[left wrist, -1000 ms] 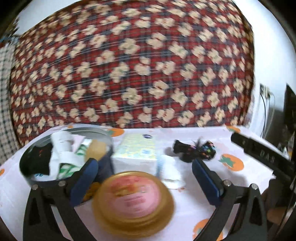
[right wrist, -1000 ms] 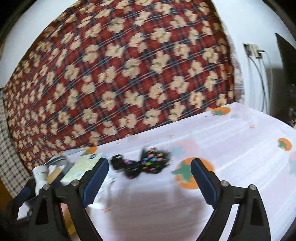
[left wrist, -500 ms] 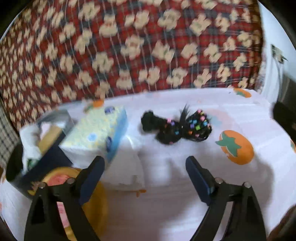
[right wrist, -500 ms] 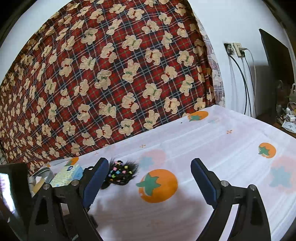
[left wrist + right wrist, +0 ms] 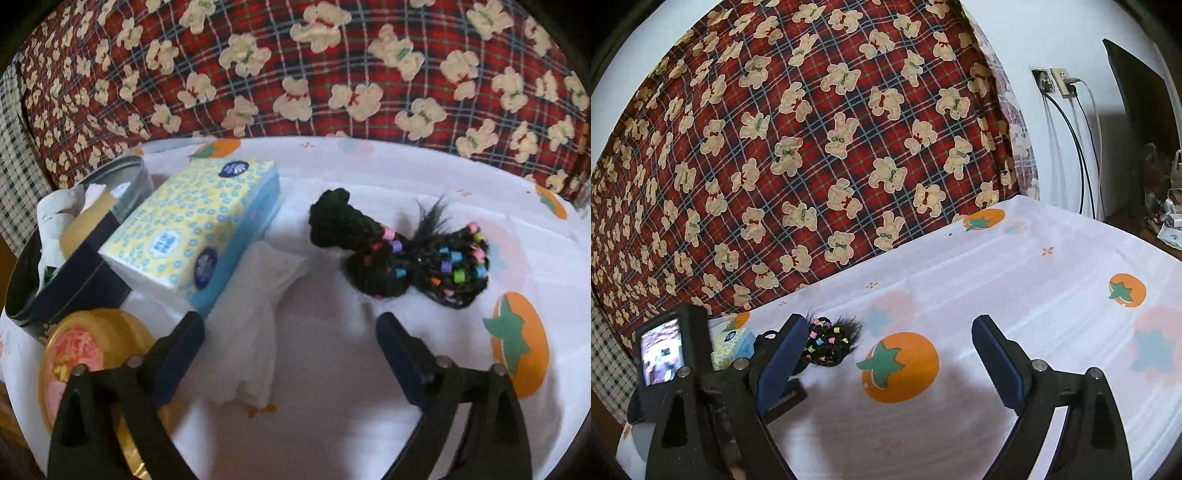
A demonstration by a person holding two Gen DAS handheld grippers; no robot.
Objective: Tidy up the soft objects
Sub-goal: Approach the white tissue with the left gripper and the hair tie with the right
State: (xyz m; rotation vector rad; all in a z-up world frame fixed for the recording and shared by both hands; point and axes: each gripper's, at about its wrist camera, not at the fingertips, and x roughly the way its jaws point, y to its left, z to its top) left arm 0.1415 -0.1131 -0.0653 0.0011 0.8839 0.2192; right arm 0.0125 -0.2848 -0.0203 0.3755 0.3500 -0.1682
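No legible text, tissue pack included

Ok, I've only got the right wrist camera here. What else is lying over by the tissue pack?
Observer: A loose white tissue lies flat beside the tissue pack, on the side toward the black beaded hairpiece.
Operator: Anything on the pack's other side?
Observer: A round tin, right beside the pack, with white cloth showing inside.
Operator: Is the tin covered?
Observer: No, a gold lid with a pink top lies on the tablecloth in front of it.
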